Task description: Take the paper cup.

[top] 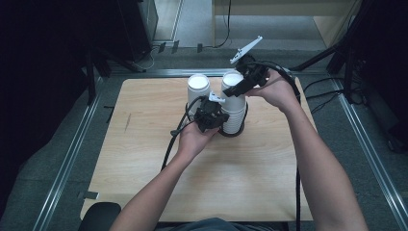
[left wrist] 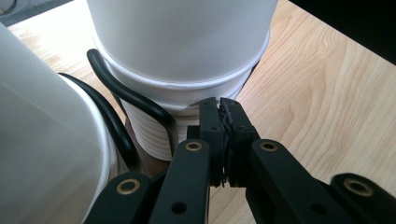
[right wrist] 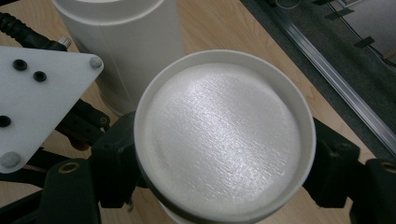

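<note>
Stacked white paper cups (top: 234, 103), right claw (right wrist: 219, 158) gripping

The left gripper (top: 217, 117) hides the cup stack's (top: 234, 108) lower side.

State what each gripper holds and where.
Right gripper clasps the top cup by its sides. Left gripper is shut at the stack's rims; a pinch cannot be told.
</note>
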The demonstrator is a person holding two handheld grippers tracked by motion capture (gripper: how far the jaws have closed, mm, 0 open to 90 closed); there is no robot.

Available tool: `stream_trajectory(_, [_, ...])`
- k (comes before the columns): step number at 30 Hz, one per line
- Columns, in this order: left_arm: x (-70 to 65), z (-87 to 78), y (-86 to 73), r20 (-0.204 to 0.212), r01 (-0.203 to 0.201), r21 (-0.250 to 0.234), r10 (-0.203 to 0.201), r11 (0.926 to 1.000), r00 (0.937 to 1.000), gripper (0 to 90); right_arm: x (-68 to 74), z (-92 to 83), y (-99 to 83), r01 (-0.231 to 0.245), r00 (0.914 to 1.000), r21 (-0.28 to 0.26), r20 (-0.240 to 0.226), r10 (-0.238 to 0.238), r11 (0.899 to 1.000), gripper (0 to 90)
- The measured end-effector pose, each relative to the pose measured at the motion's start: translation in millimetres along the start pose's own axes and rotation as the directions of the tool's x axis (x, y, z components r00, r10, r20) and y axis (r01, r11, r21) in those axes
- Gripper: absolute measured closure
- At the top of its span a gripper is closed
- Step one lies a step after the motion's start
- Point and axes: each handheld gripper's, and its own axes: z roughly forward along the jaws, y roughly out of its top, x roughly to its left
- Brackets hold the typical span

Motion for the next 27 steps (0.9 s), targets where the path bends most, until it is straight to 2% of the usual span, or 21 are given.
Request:
stream_trajectory(2, [-0.1,0.1,0.1,-0.002,0.000,-0.001,0.000,1.0000,1.0000,88.5,0.1,0.2,0.3,-0.023,0.9997,0.004,0.010,0.023,1.000,24.6])
stream_trajectory(5, [0.0,0.1,0.2,-0.001,-0.001,-0.001,0.001,1.0000,1.0000,88.5,1.6,0.1,0.5,-0.025,0.9995,0.003,0.020,0.025,1.000,24.7])
stream_trajectory(10, [-0.9,0.3,0.4,0.000,-0.001,0.000,0.001,1.0000,1.0000,88.3,4.7,0.3,1.8,-0.053,0.9977,0.005,0.042,0.053,0.999,25.0])
stream_trajectory(19, [0.0,-0.4,1.3,0.002,-0.003,0.002,0.003,1.0000,1.0000,87.2,5.4,0.1,5.6,-0.062,0.9969,0.022,0.051,0.061,0.998,25.2])
stream_trajectory(27, [1.1,-2.9,2.5,0.005,0.002,-0.004,-0.002,1.0000,1.0000,86.3,9.6,-0.3,12.4,-0.071,0.9945,0.028,0.079,0.069,0.997,25.4])
